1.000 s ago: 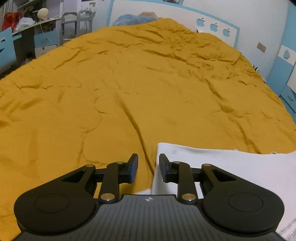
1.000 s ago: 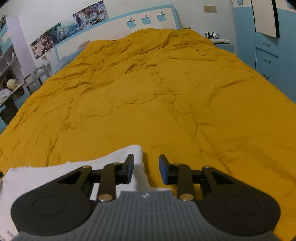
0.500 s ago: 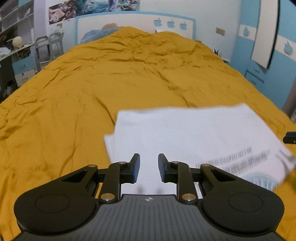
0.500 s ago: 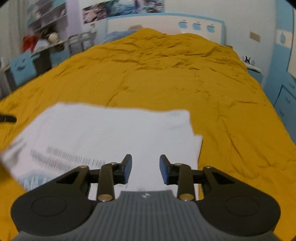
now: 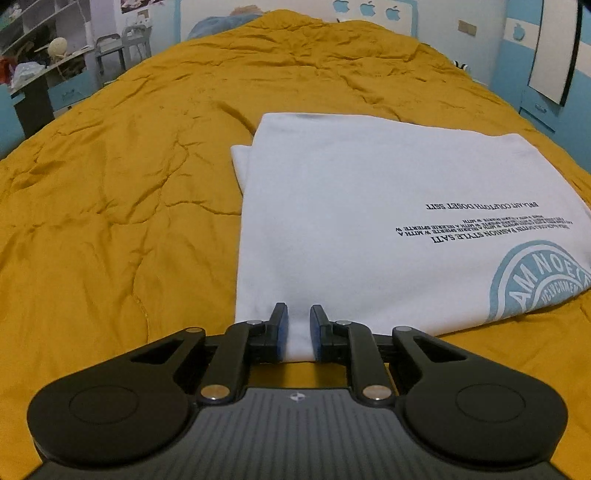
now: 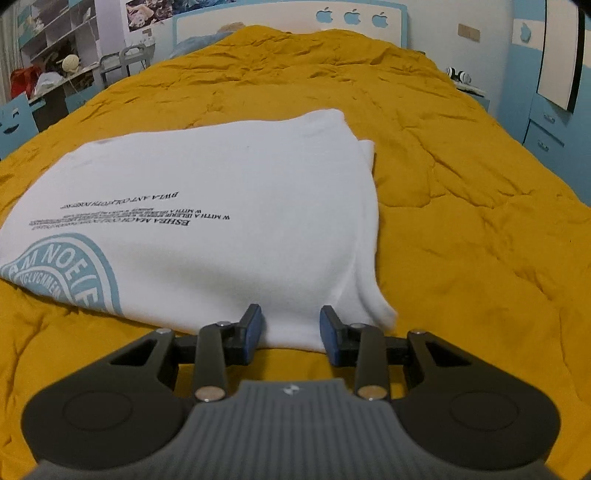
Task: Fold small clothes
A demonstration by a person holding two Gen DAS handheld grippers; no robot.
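A white T-shirt (image 5: 369,206) with black text and a light blue round logo lies folded flat on the orange bedspread (image 5: 110,184). It also shows in the right wrist view (image 6: 221,192). My left gripper (image 5: 297,325) is shut on the shirt's near left corner, the cloth pinched between its narrow jaws. My right gripper (image 6: 291,325) is at the shirt's near right corner with its jaws standing apart, the cloth edge lying loose between them.
The orange bedspread (image 6: 461,184) stretches far ahead to a white and blue headboard (image 6: 351,18). A desk and shelves (image 5: 44,66) stand at the left of the bed. Blue drawers (image 6: 546,125) stand at the right.
The shirt's top half was carried forward and laid down, so the shirt now lies flat and still. My right gripper's jaws have widened. My left gripper stays pinched on the corner.
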